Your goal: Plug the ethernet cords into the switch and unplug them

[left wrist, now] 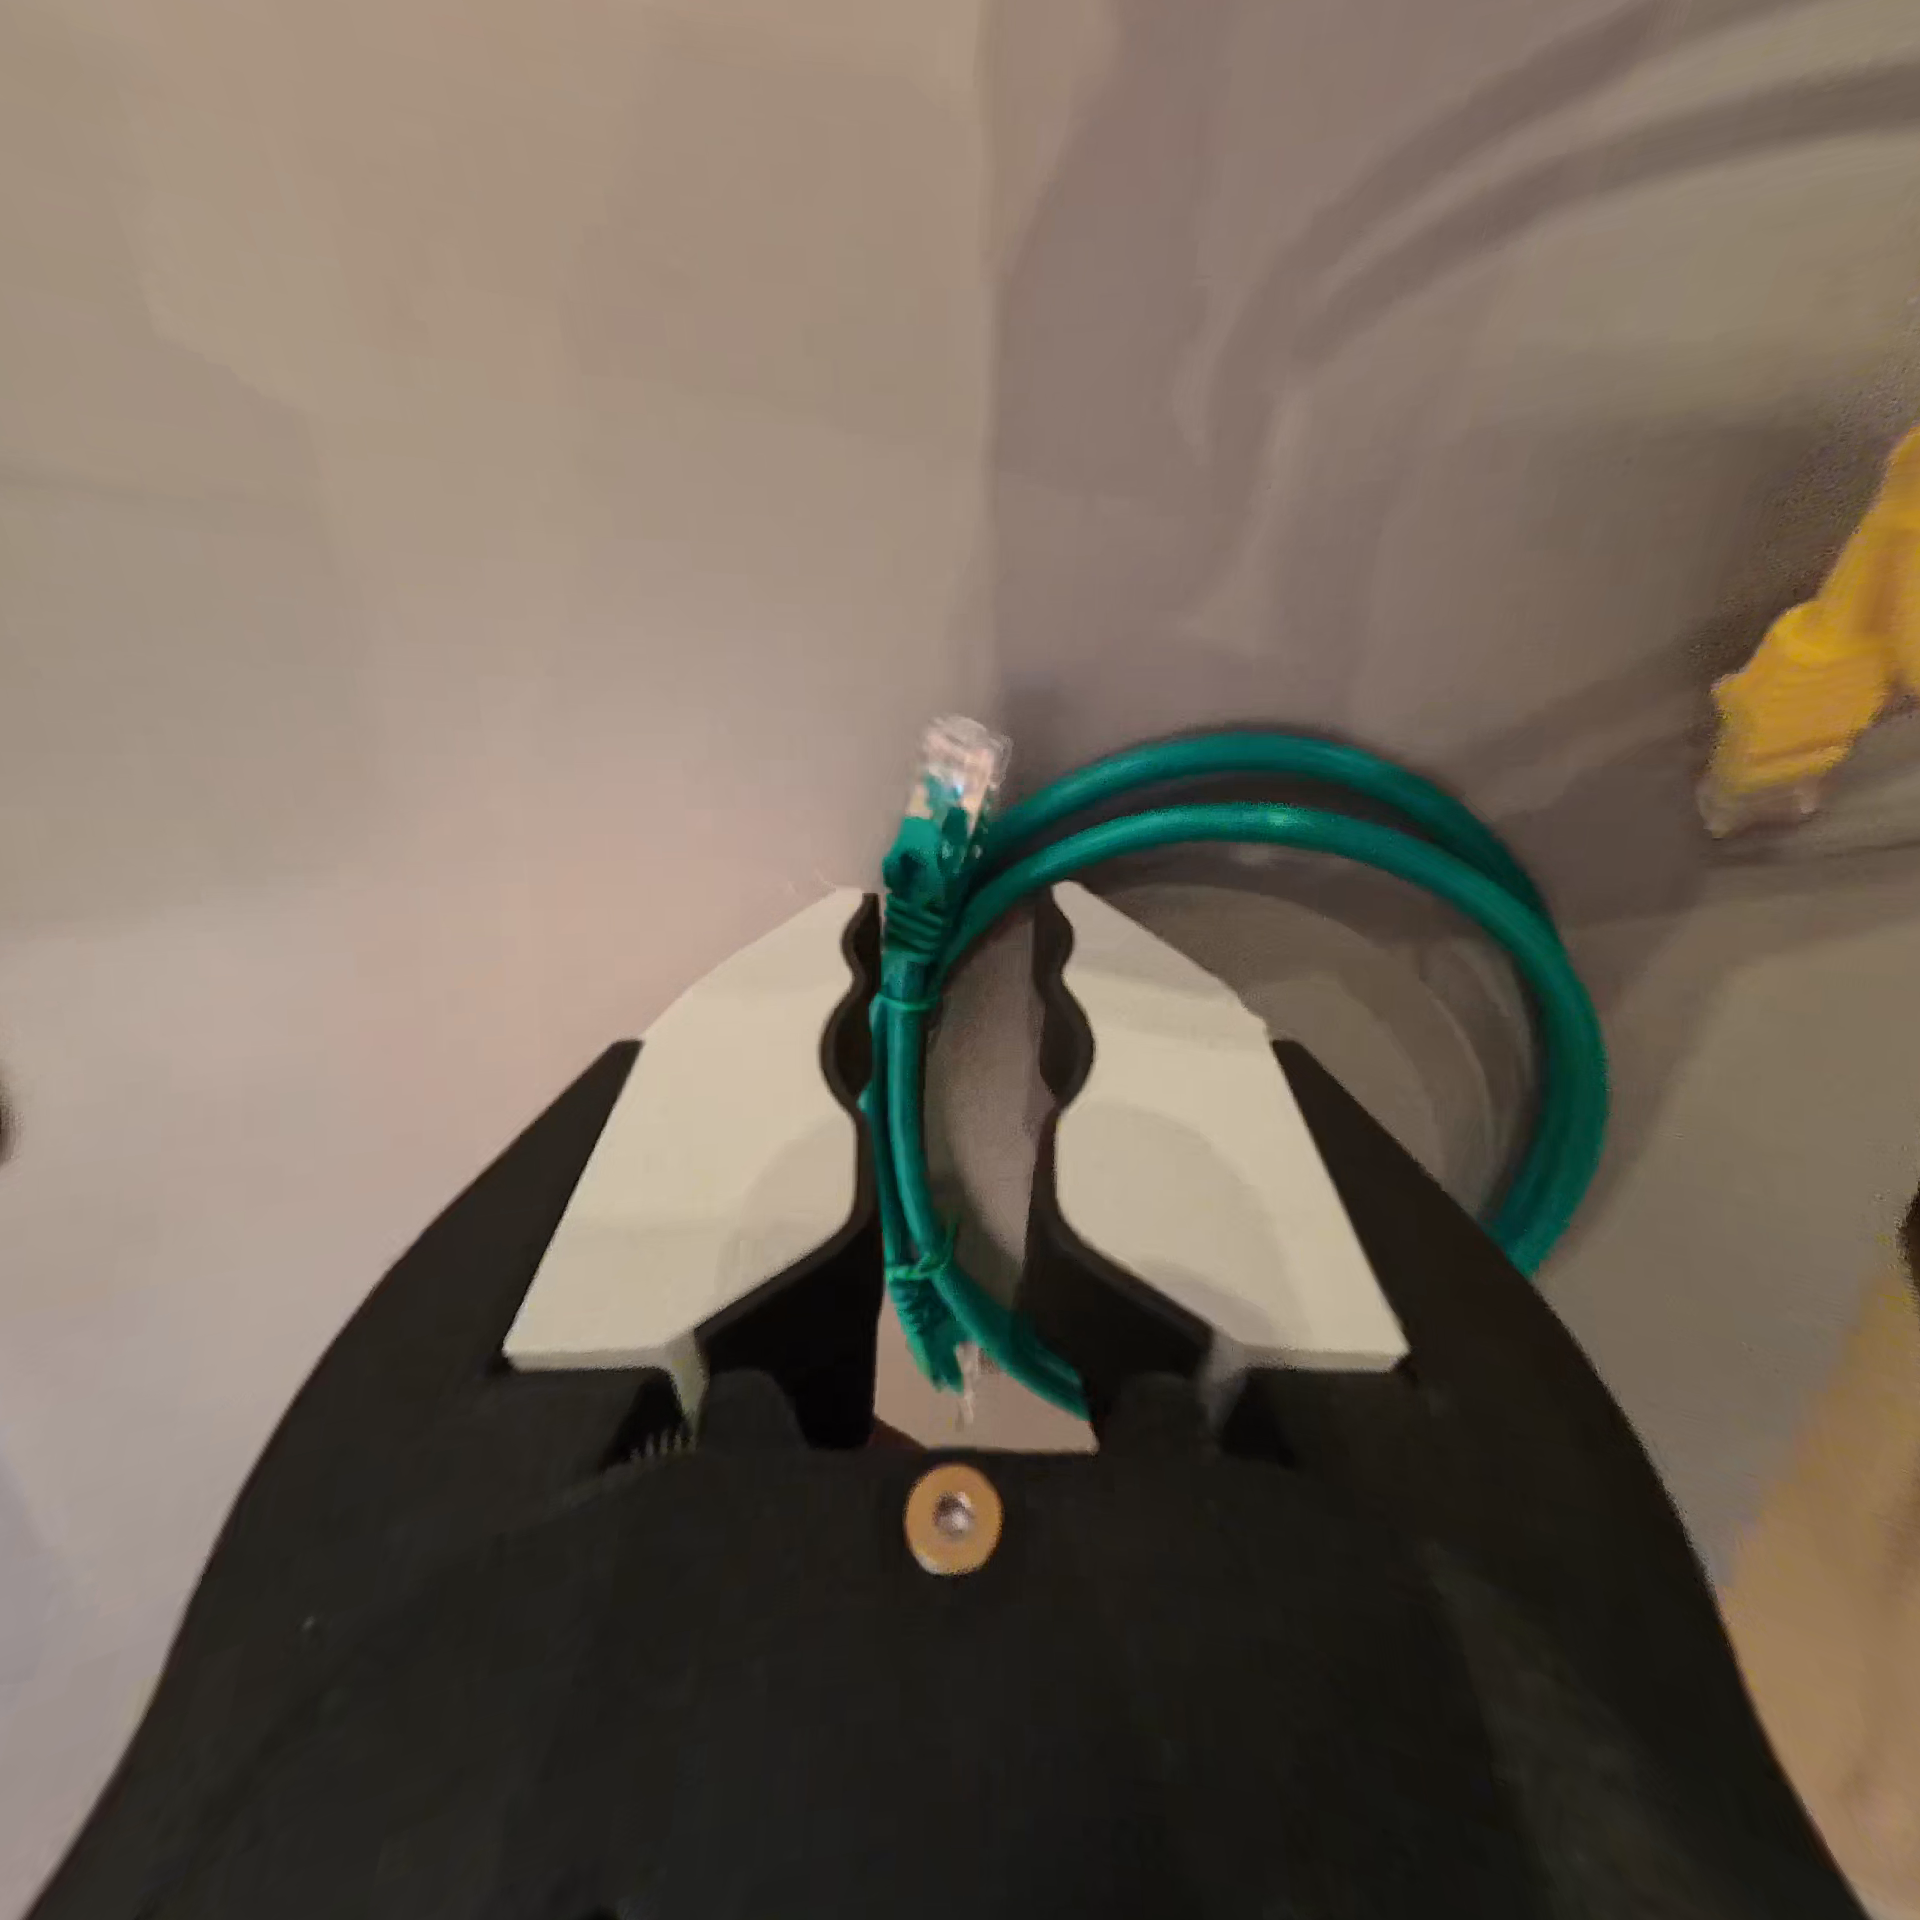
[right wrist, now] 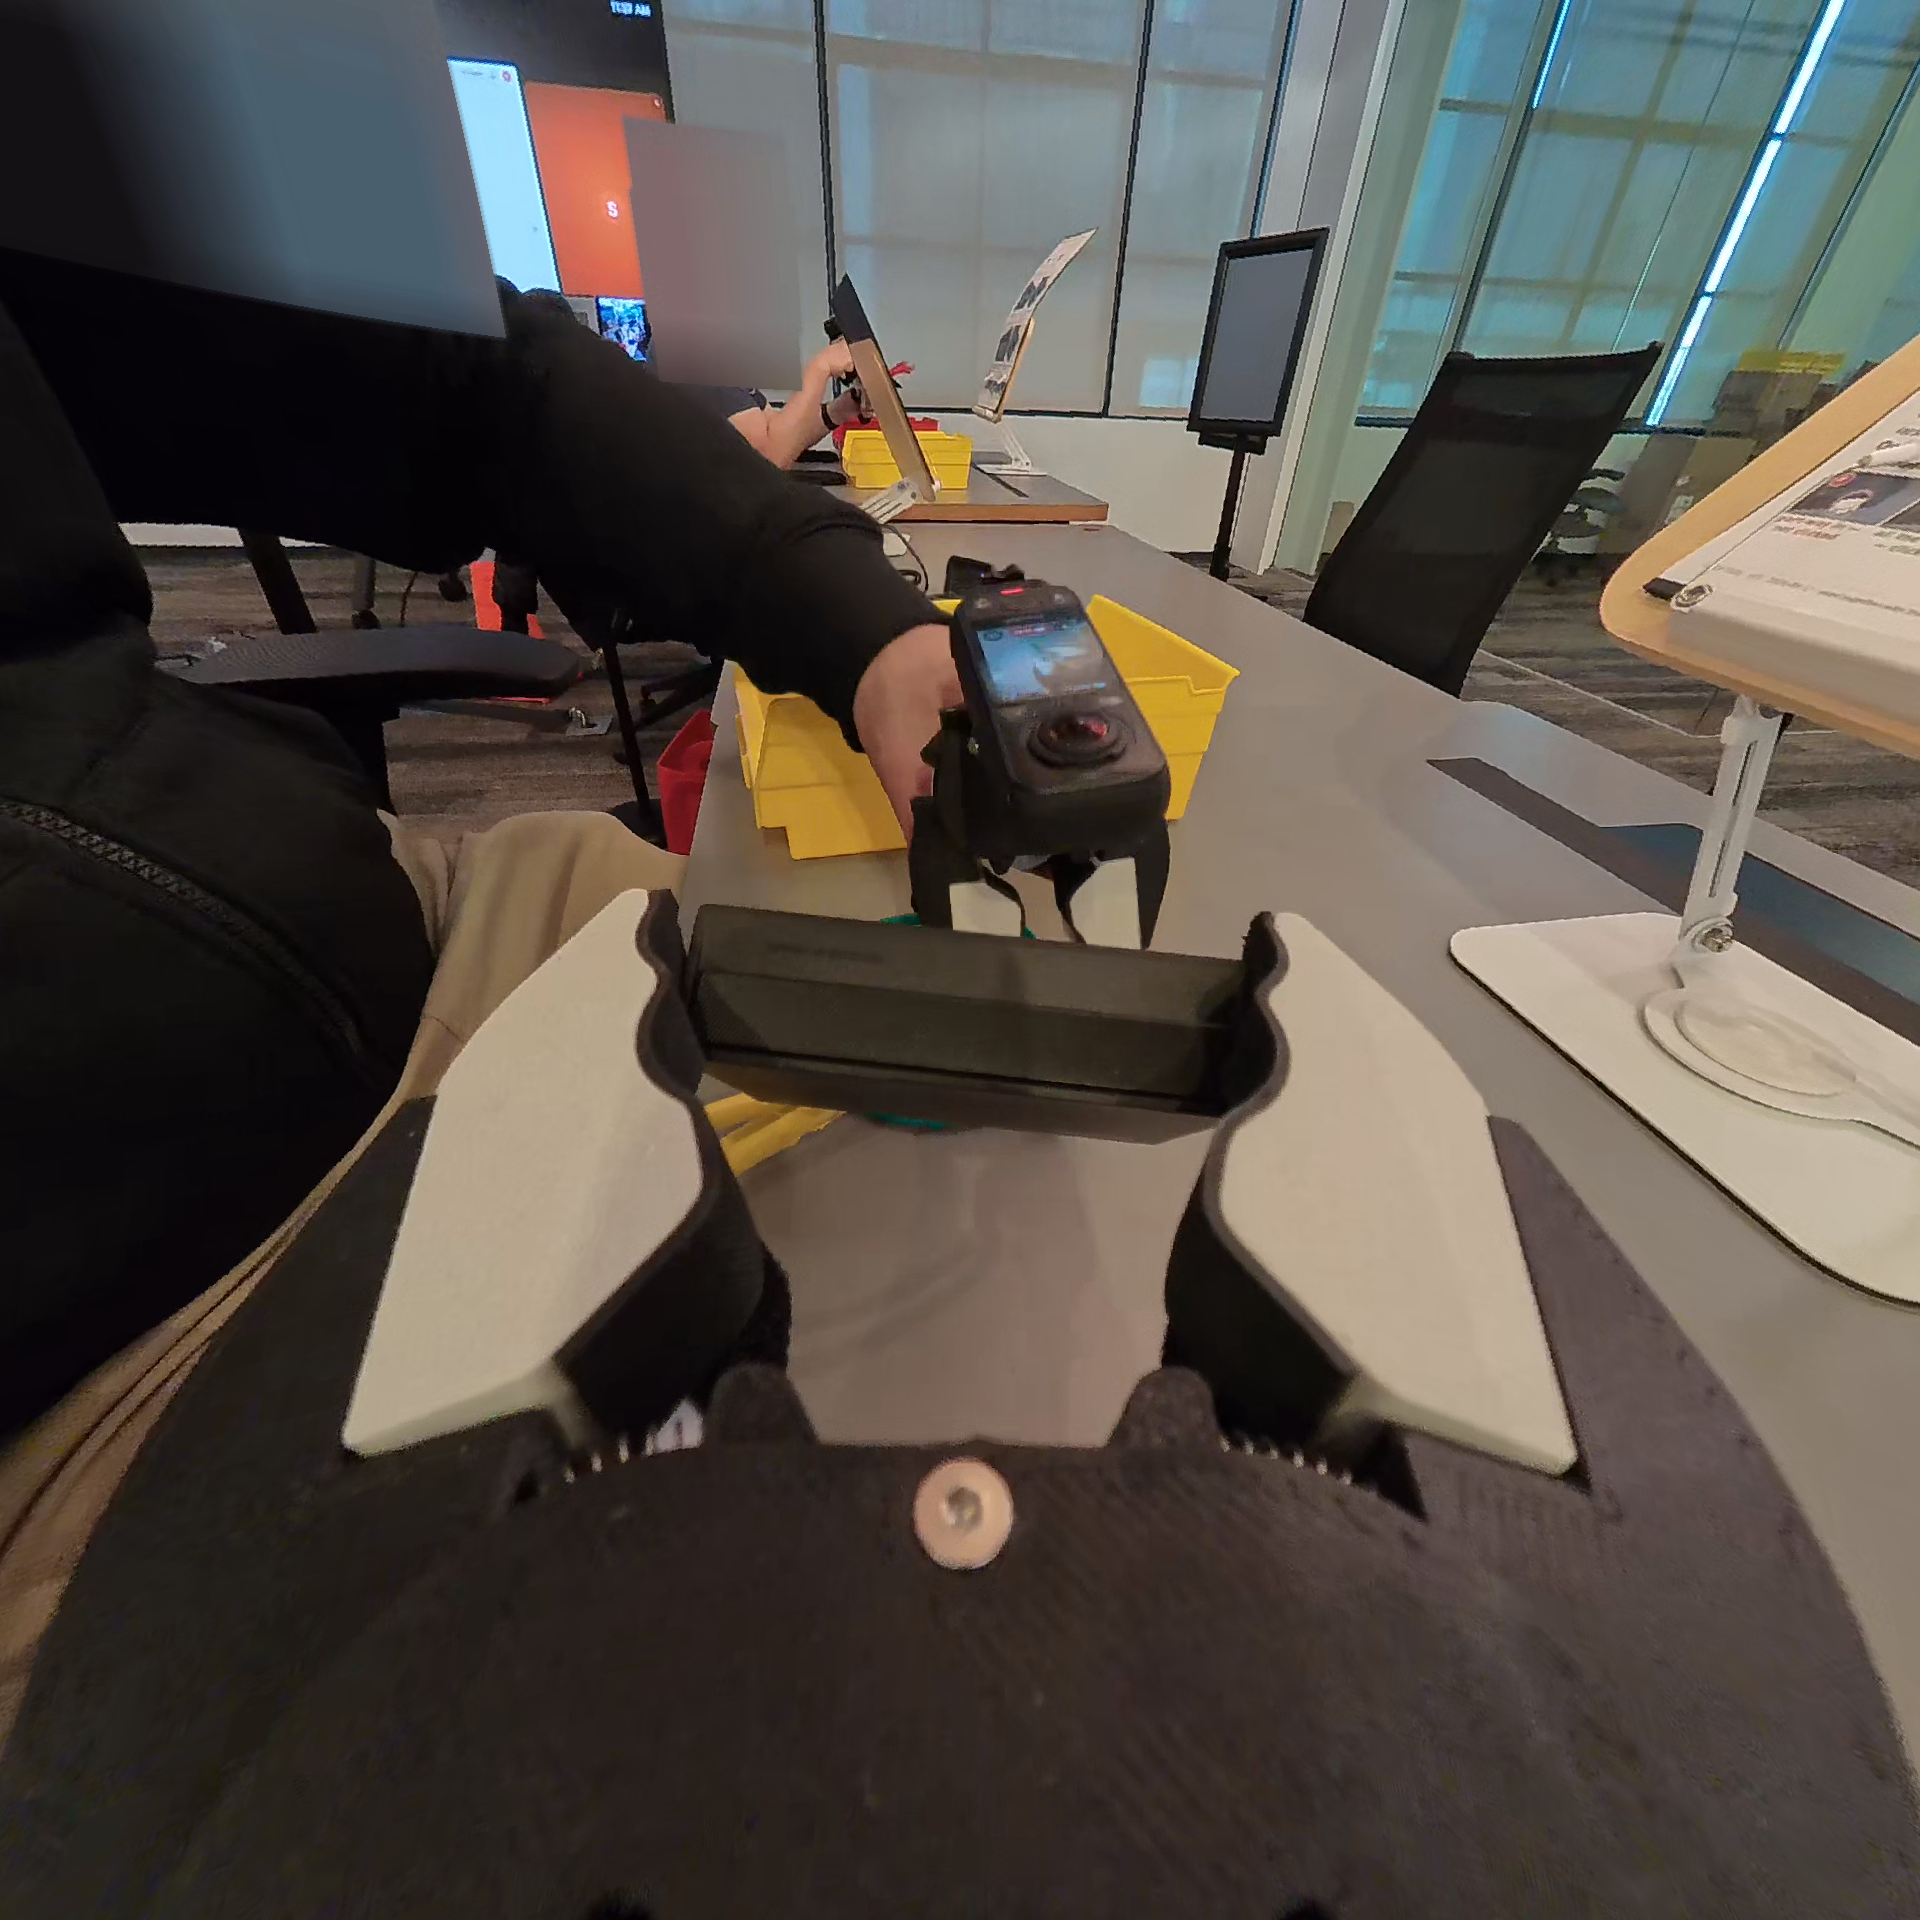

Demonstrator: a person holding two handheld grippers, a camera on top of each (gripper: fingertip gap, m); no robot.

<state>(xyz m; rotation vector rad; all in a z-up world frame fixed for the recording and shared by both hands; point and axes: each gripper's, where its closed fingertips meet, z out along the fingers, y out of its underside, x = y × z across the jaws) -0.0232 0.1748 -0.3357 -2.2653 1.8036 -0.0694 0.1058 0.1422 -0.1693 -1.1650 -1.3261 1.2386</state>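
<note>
Green cord (left wrist: pixel 1226 821): light, bendy, coiled on worktop (left wrist: pixel 416 727) between half-open left fingers (left wrist: pixel 769 1039), not pinched yet. Best grabbed behind clear plug (left wrist: pixel 961 764). Hard black switch (right wrist: pixel 966 1023) squeezed by right fingers (right wrist: pixel 1340 1091).

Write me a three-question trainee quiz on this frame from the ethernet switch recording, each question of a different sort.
1. True or false: the left tool is clamped shut on the green cord.
2. What does the right tool hold between its fingers?
A. a yellow bin
B. the black switch
C. a tablet stand
3. Fill in: the yellow cord shows at the ___ edge of the left wrist view.

Key
1. False: a gap shows between the cord and one finger, so the tool is open around it.
2. B
3. right
</note>
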